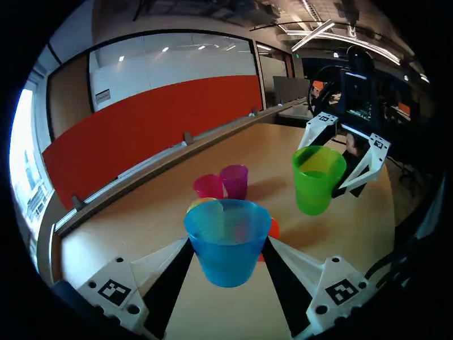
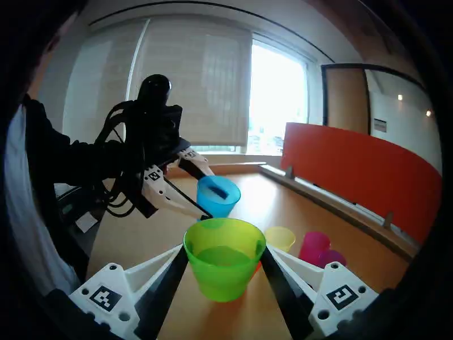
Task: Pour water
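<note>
Both grippers hold a cup upright over the light wooden table (image 1: 345, 243).

My left gripper (image 1: 228, 245) has its jaws closed on either side of a translucent blue plastic cup (image 1: 228, 255); my right gripper (image 2: 224, 256) has its jaws pressed against the sides of a translucent green plastic cup (image 2: 224, 272), and I see liquid standing partway up inside it; in the left gripper view the green cup sits farther off and to the right of the blue one, the two apart; between them on the table stand a small pink plastic cup (image 1: 208, 186) and a purple plastic cup (image 1: 234, 181), touching or nearly so; a yellow plastic cup (image 2: 280, 238) stands just beside them; a red partition panel (image 1: 147, 127) runs along the table's far edge.
</note>
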